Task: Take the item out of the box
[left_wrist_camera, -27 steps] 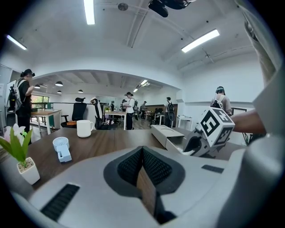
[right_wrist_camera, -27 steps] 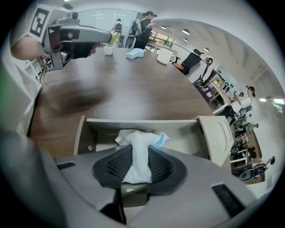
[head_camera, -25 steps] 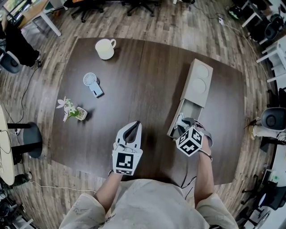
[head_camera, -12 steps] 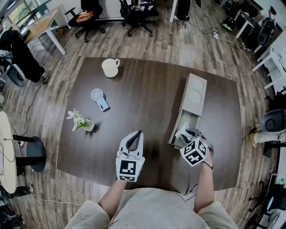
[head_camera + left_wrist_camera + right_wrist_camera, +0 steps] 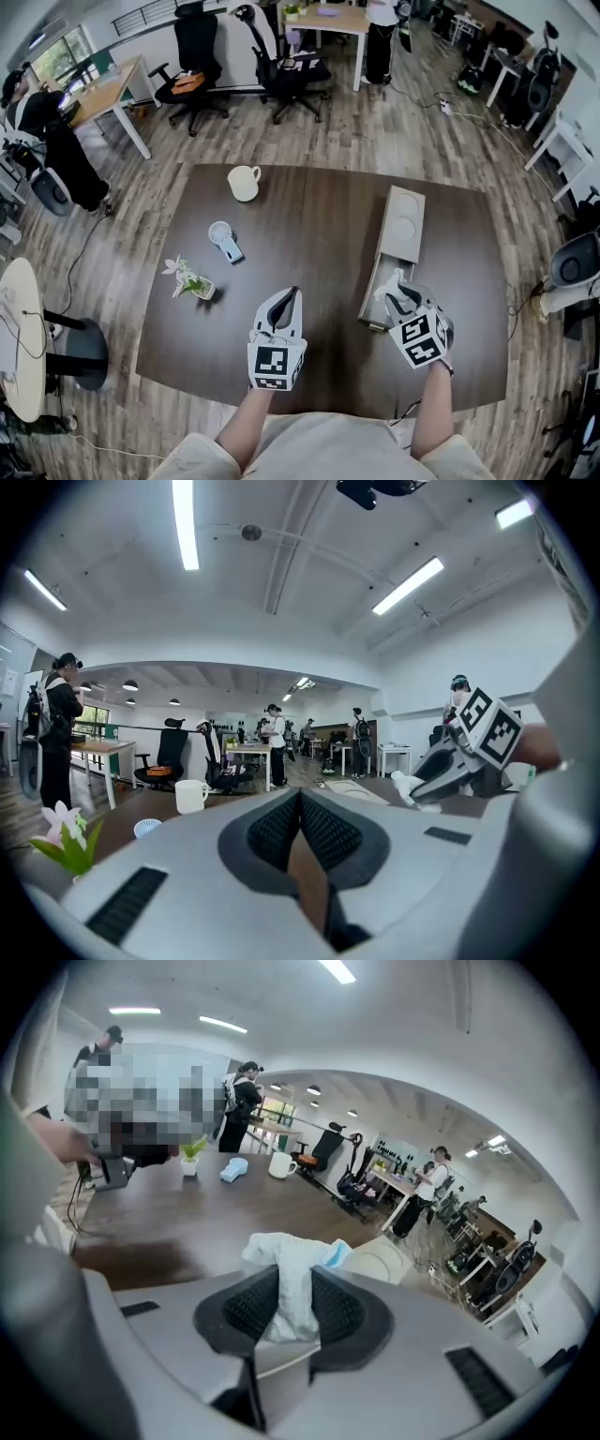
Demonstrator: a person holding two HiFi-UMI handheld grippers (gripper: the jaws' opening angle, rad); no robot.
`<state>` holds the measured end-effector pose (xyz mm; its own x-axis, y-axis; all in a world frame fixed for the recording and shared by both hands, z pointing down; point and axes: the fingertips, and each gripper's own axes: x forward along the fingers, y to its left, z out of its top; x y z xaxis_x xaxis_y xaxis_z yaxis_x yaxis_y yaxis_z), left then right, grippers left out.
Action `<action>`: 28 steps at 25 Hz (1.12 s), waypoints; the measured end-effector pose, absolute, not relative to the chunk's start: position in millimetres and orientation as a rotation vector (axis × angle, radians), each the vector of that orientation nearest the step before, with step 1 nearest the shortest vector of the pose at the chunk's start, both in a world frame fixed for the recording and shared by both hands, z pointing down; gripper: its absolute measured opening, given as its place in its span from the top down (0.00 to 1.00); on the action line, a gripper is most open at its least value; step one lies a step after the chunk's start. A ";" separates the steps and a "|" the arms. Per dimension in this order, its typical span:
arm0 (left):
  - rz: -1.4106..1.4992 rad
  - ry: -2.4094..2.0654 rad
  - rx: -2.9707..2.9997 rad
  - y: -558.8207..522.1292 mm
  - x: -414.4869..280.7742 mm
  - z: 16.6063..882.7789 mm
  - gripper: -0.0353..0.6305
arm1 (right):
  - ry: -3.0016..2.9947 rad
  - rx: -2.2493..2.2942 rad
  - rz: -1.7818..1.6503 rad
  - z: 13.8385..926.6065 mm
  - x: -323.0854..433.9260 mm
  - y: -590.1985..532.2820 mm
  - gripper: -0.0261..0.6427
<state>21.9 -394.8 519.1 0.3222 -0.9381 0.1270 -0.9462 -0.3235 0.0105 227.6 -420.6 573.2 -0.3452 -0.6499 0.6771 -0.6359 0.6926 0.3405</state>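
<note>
The right gripper (image 5: 398, 298) is clenched, the left gripper (image 5: 284, 307) at its nine o'clock closed on nothing; the dark brown wooden table (image 5: 309, 216) bears, toward three o'clock, the long beige cardboard box (image 5: 401, 225); over its six o'clock end the crumpled white soft item (image 5: 286, 1269) sits pinched in the right jaws; lifting-out looks underway; next, carry it clear onto bare tabletop.

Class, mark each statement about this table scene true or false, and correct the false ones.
1. The right tool grips a crumpled white item. True.
2. The left tool holds the mug. False: its jaws are shut on nothing; the mug stands on the table.
3. The small fan lies inside the box. False: it lies on the table, apart from the box.
4. A small pot of flowers stands on the table. True.
</note>
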 end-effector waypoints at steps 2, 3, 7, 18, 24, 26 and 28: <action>0.135 -1.785 2.503 -395.4 21.2 508.5 0.94 | -2.117 1.038 -0.029 555.8 225.5 -419.7 0.80; 0.123 -1.793 2.511 -396.3 20.8 502.4 0.94 | -2.144 1.069 -0.031 547.0 225.5 -419.4 0.80; 0.086 -1.815 2.537 -397.8 20.7 480.4 0.94 | -2.213 1.200 -0.041 514.0 234.7 -417.2 0.80; 0.004 -1.864 2.596 -397.5 16.3 433.9 0.94 | -2.410 1.644 -0.134 427.7 275.2 -406.4 0.80; -0.013 -1.887 2.619 -393.2 12.2 422.5 0.94 | -2.476 1.835 -0.247 400.2 287.4 -390.0 0.80; -0.020 -1.892 2.625 -390.9 12.8 420.1 0.94 | -2.490 1.908 -0.255 393.7 295.0 -383.9 0.80; -0.024 -1.895 2.631 -388.0 13.7 418.3 0.94 | -2.501 1.978 -0.248 388.8 303.0 -377.1 0.80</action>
<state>13.7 -388.0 418.3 0.3184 -0.9453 -0.0708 -0.9468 -0.3135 -0.0732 303.0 -377.1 388.8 -0.2342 -0.9621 -0.1399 -0.9708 0.2238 0.0862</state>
